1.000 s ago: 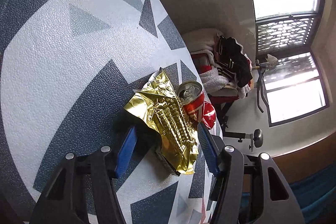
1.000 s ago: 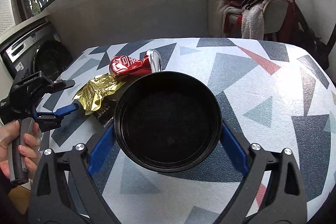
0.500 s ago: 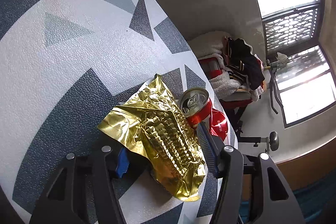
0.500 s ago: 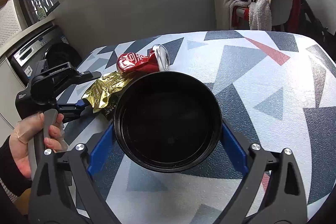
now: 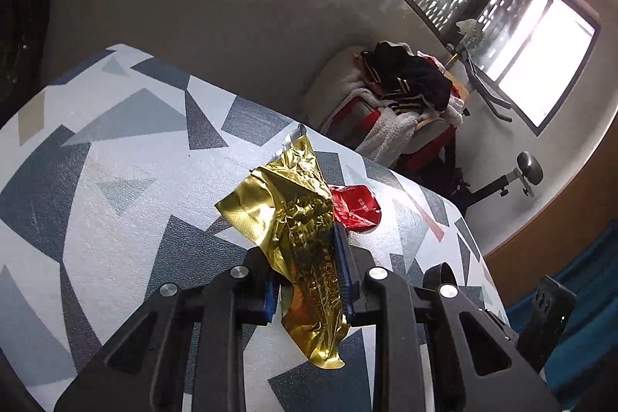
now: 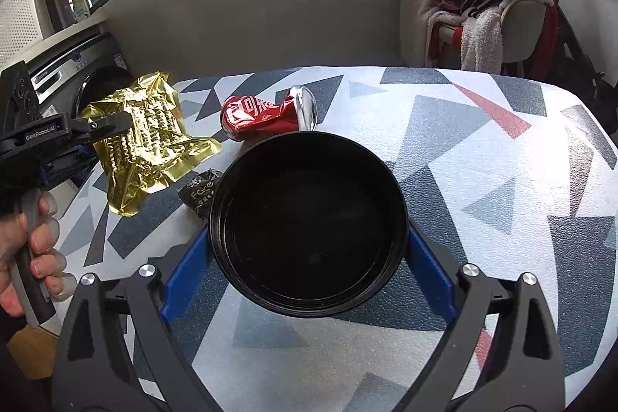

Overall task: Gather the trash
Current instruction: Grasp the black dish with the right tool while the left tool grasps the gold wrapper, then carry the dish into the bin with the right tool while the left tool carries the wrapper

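Note:
My left gripper is shut on a crumpled gold foil wrapper and holds it lifted above the patterned table. The wrapper and left gripper also show at the left of the right wrist view. A crushed red can lies on its side on the table behind a black round bin. My right gripper is shut on the bin and holds it upright with its mouth open. A small black wrapper lies on the table against the bin's left side. The can shows behind the foil.
A chair piled with clothes and towels stands beyond the table's far edge. A washing machine is at the far left. Windows and exercise equipment are at the right of the left wrist view.
My left gripper has closed on the gold wrapper and lifted it off the table, uncovering the small black wrapper. The bin and right gripper have barely moved.

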The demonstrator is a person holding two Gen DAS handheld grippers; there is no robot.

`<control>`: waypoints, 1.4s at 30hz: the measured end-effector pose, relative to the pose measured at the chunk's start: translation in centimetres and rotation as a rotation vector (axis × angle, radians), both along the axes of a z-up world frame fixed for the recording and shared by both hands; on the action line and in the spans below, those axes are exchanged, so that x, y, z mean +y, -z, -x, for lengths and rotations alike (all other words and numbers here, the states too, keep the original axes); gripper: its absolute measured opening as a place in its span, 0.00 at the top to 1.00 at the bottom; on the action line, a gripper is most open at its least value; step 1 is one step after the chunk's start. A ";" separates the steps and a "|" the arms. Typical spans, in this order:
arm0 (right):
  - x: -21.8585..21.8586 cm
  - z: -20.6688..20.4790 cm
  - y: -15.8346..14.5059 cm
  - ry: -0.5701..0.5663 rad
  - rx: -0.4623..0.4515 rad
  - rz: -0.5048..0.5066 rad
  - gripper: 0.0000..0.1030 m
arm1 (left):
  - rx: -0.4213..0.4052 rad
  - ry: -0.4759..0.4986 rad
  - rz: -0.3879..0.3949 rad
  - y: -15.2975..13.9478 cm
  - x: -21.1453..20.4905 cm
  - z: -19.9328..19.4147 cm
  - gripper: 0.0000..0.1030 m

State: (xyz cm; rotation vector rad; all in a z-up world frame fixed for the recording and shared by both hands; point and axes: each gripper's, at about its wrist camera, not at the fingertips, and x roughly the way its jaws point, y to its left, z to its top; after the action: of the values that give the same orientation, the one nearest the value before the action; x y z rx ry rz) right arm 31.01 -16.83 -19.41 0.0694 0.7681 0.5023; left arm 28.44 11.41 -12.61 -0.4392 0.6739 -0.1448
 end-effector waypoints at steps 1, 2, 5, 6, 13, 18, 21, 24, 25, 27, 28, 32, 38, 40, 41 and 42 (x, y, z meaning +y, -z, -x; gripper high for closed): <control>-0.1 0.5 -0.5 -0.002 -0.008 -0.002 0.11 | -0.013 0.028 -0.039 -0.8 -0.4 0.8 0.77; -0.3 1.0 -1.1 -0.006 -0.016 -0.006 0.11 | -0.022 0.052 -0.077 -1.4 -0.9 1.7 0.77; -0.7 2.9 -2.5 -0.025 -0.030 -0.007 0.11 | -0.034 0.118 -0.151 -2.6 -2.2 4.4 0.77; -0.9 3.7 -2.9 -0.033 -0.035 0.000 0.11 | -0.033 0.135 -0.166 -2.9 -2.7 5.4 0.77; -2.7 10.3 -5.2 -0.074 -0.072 0.025 0.11 | -0.023 0.231 -0.208 -3.5 -5.5 12.7 0.77; -4.7 15.6 -5.9 -0.082 -0.088 0.029 0.11 | -0.012 0.293 -0.212 -2.6 -8.0 17.9 0.77; -5.9 18.5 -5.9 -0.077 -0.095 0.023 0.11 | 0.006 0.345 -0.228 -1.2 -9.7 20.7 0.77; -7.1 21.0 -5.4 -0.066 -0.093 0.008 0.11 | 0.012 0.403 -0.264 0.3 -11.4 23.5 0.76; -7.4 21.7 -5.2 -0.062 -0.093 0.008 0.11 | 0.002 0.428 -0.277 0.7 -11.9 24.3 0.76; -8.0 23.1 -4.6 -0.054 -0.091 0.009 0.11 | -0.012 0.477 -0.309 1.3 -12.9 26.0 0.76; -8.2 23.5 -4.4 -0.050 -0.089 0.010 0.11 | -0.016 0.499 -0.327 1.6 -13.4 26.9 0.76; -9.2 25.0 -3.3 -0.032 -0.075 0.009 0.11 | -0.029 0.555 -0.420 2.8 -15.0 29.1 0.76; -9.8 26.1 -2.2 -0.019 -0.057 0.000 0.11 | -0.017 0.590 -0.498 4.9 -15.8 30.0 0.76; -9.7 26.3 -1.9 -0.021 -0.051 -0.002 0.11 | -0.014 0.593 -0.531 5.5 -16.1 30.2 0.72; -9.7 26.4 -1.8 -0.023 -0.049 -0.003 0.11 | -0.018 0.597 -0.539 5.7 -16.2 30.3 0.68; -9.6 26.5 -1.7 -0.026 -0.047 -0.005 0.11 | -0.022 0.604 -0.541 5.8 -16.2 30.3 0.64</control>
State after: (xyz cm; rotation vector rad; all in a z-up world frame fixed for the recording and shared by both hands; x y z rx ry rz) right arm 4.53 -26.47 -17.76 0.0522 0.7230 0.5287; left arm -1.85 -4.81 -18.44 0.2967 0.7758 -0.5216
